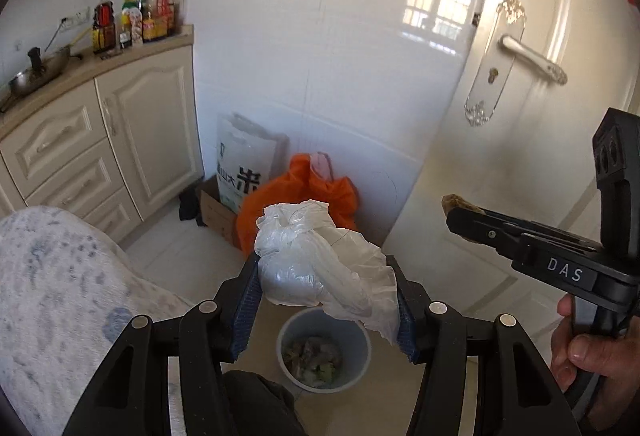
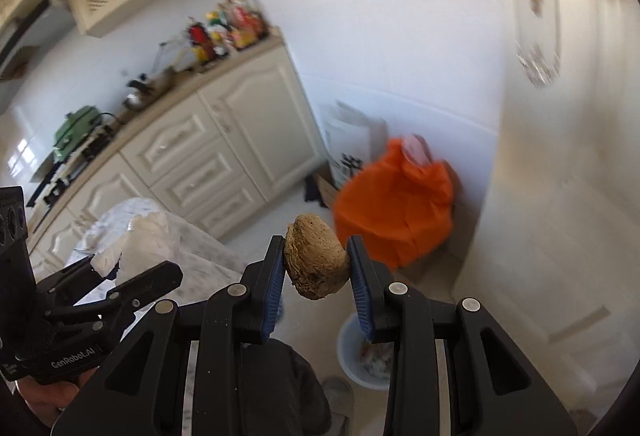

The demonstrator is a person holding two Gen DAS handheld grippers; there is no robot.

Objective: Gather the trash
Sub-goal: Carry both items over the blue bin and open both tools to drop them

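My left gripper is shut on a crumpled white plastic bag, held above a grey trash bin on the floor with scraps inside. In the right wrist view my right gripper is shut on a brown lump of bread-like food. The same bin shows below and right of its fingers. The right gripper also appears at the right of the left wrist view, with the brown lump at its tip. The left gripper with the white bag shows at the lower left.
An orange bag and a rice sack in a cardboard box lean against the white tiled wall. Cream cabinets with bottles and a wok stand left. A marbled table edge is near left; a white door right.
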